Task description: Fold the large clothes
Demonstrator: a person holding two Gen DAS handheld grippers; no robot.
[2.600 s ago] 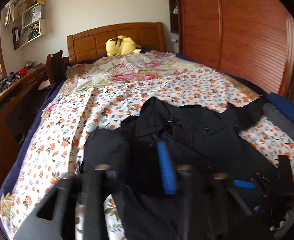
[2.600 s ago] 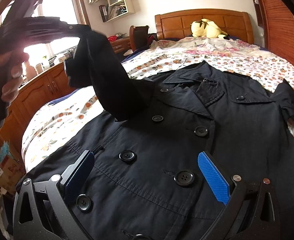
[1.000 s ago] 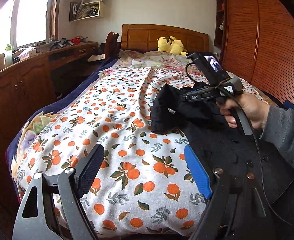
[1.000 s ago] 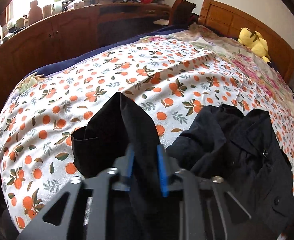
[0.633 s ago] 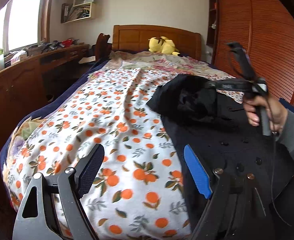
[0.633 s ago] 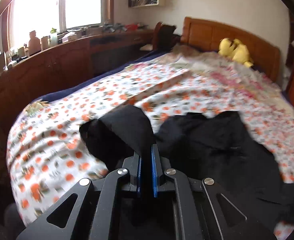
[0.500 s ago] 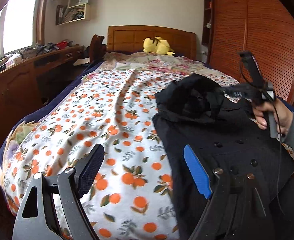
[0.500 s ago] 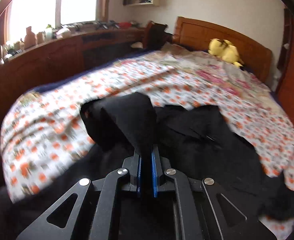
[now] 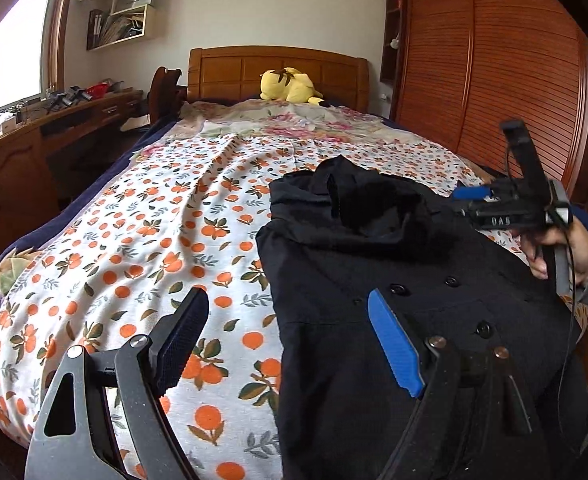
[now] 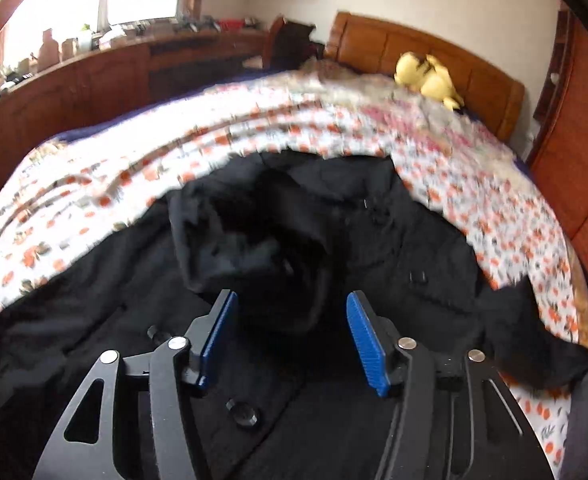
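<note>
1. Two grippers, neither gripping. The left gripper (image 9: 290, 336) is wide open over the foot edge of the bed (image 9: 94, 264), one finger above the orange-print sheet, the other above the coat (image 9: 374, 320), w/ nothing between them. The right gripper (image 10: 290, 336) has jaws that have just been opening, now about half apart; the sleeve (image 10: 254, 248) sits loose just ahead of the pads, not pinched.
2. Coat location: black buttoned coat laid flat along the bed's right side, hem at the foot edge, collar toward the headboard (image 9: 278, 68). Sleeve is bunched on the chest, not flat.
3. Risks (my read):
   - Sleeve lies in a lump, so it may slide back off toward the sheet side, or leave a thick bulge under the next fold.
   - Pulling the right gripper back low could snag the loose cuff and drag it out of place.
   - Thick fabric + buttons: a pad closing on a button would likely grip poorly and slip.
4. View diffs:
   - Left wrist view: shows the right gripper from outside, w/ the hand (image 9: 566, 252) on its handle and a cable, plus the coat's straight left edge against the sheet.
   - Right wrist view: blurred, but shows the coat's far sleeve (image 10: 534, 336) spread toward the bed's right edge, which I can't find in the other view.
</note>
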